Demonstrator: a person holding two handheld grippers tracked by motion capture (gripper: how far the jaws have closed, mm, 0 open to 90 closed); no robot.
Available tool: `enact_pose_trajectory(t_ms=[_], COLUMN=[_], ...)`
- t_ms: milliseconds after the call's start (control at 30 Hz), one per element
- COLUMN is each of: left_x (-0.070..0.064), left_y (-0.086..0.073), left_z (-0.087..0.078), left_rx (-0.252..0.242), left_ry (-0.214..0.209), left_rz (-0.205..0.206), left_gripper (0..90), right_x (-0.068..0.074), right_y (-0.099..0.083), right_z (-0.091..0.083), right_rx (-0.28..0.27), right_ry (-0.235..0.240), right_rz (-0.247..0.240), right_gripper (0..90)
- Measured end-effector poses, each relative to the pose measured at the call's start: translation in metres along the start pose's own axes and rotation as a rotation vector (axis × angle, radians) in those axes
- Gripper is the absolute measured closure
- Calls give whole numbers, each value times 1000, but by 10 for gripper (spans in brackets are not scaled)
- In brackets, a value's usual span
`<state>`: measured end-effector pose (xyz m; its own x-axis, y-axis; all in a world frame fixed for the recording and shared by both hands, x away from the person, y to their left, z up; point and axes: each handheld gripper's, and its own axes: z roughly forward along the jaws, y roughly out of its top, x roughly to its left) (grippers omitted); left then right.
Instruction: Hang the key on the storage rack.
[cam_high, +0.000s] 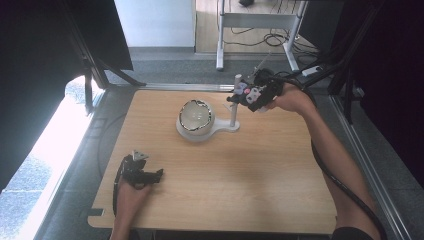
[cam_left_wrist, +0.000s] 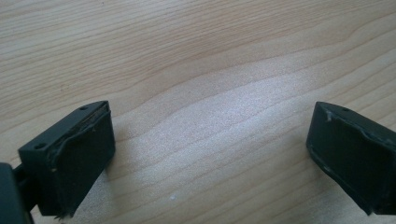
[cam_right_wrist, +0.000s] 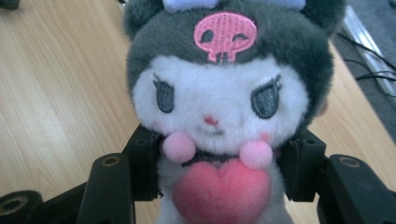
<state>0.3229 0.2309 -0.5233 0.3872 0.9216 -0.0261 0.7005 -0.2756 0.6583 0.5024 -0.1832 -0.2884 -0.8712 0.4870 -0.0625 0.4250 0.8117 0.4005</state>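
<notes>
High view: right hand-held gripper (cam_high: 246, 95) raised, clamping a plush doll (cam_right_wrist: 219, 112); left hand-held gripper (cam_high: 145, 175) low over table (cam_high: 260, 175), jaws wide.

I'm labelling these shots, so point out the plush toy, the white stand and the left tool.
plush toy (cam_right_wrist: 217, 100): right gripper view, on its white face.
white stand (cam_high: 233, 107): high view, on its upright post.
left tool (cam_left_wrist: 210, 140): left gripper view, midway between its open jaws.

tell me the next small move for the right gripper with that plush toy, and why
Probably ease the right gripper down and left toward the white stand. Its jaws are clamped on the plush toy at the neck, held up beside the stand's post, while the left gripper rests open on the table, so the toy looks mid-carry.
</notes>
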Motion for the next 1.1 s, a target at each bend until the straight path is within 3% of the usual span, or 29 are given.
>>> enact_pose_trajectory(t_ms=[367,667,1100], left_x=[0,0,0], left_y=[0,0,0], left_z=[0,0,0], left_rx=[-3,-4,-3], left_ry=[0,1,0], left_rz=[-3,-2,-4], left_gripper=[11,11,11], right_x=[2,3,5], right_y=[-9,-12,-13], right_z=[38,68,103], right_rx=[51,77,56], right_ry=[37,20,-35], right_rz=[7,16,-10], right_gripper=[424,422,355])
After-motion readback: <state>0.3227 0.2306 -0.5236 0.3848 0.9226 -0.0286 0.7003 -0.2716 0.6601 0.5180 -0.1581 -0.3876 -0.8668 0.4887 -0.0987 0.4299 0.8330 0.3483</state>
